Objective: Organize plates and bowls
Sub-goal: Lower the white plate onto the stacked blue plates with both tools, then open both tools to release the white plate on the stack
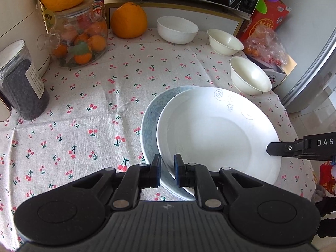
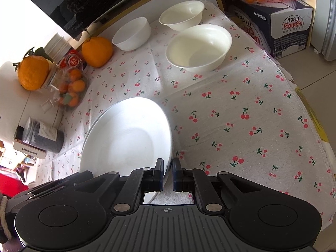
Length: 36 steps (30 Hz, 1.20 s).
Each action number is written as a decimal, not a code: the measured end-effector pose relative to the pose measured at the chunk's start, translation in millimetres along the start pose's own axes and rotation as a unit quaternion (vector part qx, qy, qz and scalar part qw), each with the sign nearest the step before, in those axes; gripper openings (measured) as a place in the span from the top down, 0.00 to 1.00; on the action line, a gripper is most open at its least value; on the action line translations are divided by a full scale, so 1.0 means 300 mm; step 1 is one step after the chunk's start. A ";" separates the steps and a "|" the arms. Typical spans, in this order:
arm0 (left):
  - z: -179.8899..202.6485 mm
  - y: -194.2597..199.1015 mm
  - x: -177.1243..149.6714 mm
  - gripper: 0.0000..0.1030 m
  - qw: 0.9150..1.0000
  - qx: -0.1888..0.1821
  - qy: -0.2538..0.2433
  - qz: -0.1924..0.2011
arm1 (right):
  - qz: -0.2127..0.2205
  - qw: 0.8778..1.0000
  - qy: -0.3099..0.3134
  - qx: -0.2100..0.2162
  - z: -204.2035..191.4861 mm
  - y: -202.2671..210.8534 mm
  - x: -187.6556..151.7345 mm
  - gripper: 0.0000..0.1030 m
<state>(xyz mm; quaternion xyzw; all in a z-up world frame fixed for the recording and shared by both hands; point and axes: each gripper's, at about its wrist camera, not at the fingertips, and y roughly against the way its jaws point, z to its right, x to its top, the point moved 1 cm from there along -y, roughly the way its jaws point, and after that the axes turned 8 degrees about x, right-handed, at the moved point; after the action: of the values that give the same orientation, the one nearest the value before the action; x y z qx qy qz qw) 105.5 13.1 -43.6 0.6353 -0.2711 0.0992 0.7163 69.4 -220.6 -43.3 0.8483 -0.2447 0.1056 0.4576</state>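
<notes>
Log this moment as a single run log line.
left claw: shut on white plate rim | right claw: shut on opposite rim | white plate over blue plate | three bowls unstacked

left gripper [image 1: 167,169] and right gripper [image 2: 167,173] both level, jaws narrowed to a slim gap.

The white plate [image 1: 218,130] at lower centre looks like glossy, smooth glazed ceramic, as does the pale blue plate [image 1: 151,117] under it. The tablecloth [image 1: 84,105] is matt woven cloth, creased. The left gripper [image 1: 168,169] is matt black plastic with shiny metal pins. At left, the jar [image 1: 21,82] is clear plastic with a paper label.
</notes>
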 end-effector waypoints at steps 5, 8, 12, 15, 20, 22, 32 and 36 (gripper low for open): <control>0.005 0.002 0.000 0.88 1.000 0.005 -0.006 0.001 | 0.001 1.000 0.001 -0.003 -0.003 0.000 0.001 0.93; 0.008 0.004 0.001 0.88 1.000 0.010 -0.011 0.004 | 0.003 1.000 0.003 -0.005 -0.005 0.000 0.003 0.93; 0.020 0.022 0.002 0.86 0.998 0.038 -0.033 0.026 | 0.005 1.000 0.005 -0.008 -0.008 -0.002 0.006 0.93; 0.021 0.016 -0.003 0.82 0.998 0.047 -0.038 0.026 | 0.005 1.000 0.011 -0.013 -0.016 -0.007 0.003 0.93; 0.022 0.023 -0.003 0.79 0.996 0.060 -0.045 0.037 | 0.004 1.000 0.011 -0.015 -0.019 -0.014 0.002 0.93; 0.024 0.029 -0.001 0.79 0.996 0.065 -0.050 0.045 | 0.004 1.000 0.013 -0.016 -0.021 -0.018 0.002 0.93; 0.003 0.017 0.004 0.78 0.995 0.075 -0.044 0.044 | -0.007 1.000 0.018 -0.020 -0.034 -0.059 -0.002 0.93; -0.006 0.017 0.006 0.81 0.997 0.063 -0.034 0.040 | -0.008 0.999 0.023 -0.025 -0.040 -0.068 -0.001 0.93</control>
<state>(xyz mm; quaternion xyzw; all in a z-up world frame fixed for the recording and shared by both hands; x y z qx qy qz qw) 105.1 15.4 -38.3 0.6710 -0.3132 0.1231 0.6606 80.0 -201.1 -51.3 0.8358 -0.2304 0.1153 0.4849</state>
